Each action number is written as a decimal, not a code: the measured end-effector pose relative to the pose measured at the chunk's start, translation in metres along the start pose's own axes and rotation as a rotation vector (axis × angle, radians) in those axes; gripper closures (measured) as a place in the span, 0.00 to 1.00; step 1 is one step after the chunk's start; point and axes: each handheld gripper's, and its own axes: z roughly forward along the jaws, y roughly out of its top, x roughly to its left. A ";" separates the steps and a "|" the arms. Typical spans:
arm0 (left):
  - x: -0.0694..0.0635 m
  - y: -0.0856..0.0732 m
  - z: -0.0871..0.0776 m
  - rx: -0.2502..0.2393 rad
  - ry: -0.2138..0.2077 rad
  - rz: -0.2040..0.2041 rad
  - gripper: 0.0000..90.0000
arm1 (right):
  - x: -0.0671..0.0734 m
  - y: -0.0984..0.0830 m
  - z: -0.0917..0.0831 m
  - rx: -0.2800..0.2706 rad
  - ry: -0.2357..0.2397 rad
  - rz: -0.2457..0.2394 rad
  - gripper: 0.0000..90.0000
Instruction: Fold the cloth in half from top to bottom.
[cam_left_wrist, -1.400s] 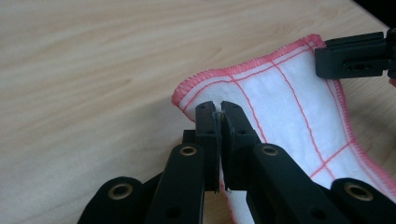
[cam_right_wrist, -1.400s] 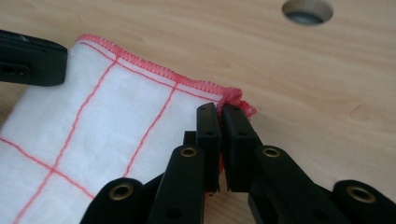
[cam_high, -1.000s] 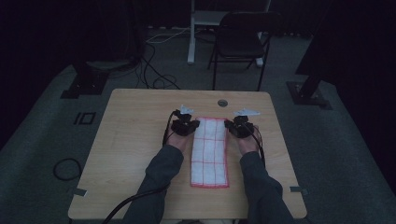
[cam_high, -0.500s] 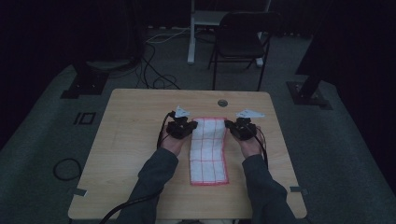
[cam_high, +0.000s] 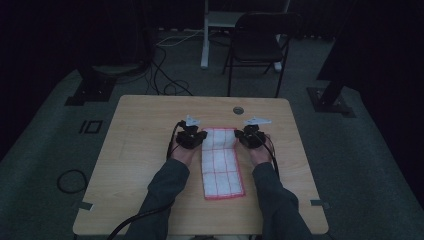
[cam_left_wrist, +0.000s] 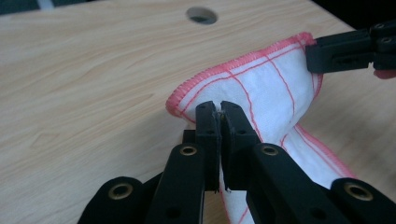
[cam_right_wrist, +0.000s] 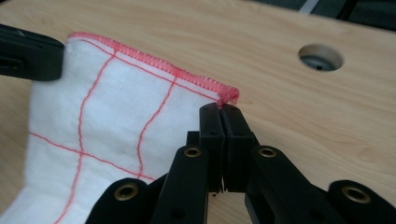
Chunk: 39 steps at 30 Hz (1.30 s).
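cloth (cam_high: 223, 162): white, red grid, pink-red hem | table (cam_high: 145, 145): light wood grain | hand-held grippers: black

Soft white cloth (cam_left_wrist: 275, 100) with pink stitched hem lies on the matt, pale wood-grain counter (cam_left_wrist: 93, 70); claws matt black plastic.

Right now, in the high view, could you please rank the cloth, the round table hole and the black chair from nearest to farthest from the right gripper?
1. The cloth: its far right corner is pinched in the right gripper.
2. The round table hole: just beyond, near the table's far edge.
3. The black chair: on the floor past the table.
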 end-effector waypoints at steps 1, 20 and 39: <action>0.004 -0.003 0.004 0.011 0.017 -0.014 0.97 | 0.001 0.000 0.010 0.015 -0.004 0.002 0.98; 0.032 -0.032 0.022 0.094 0.123 -0.121 0.90 | 0.011 0.006 0.060 0.104 -0.028 0.050 0.79; 0.031 -0.040 0.028 0.140 0.123 -0.153 0.70 | 0.019 0.010 0.091 0.193 -0.049 0.040 0.79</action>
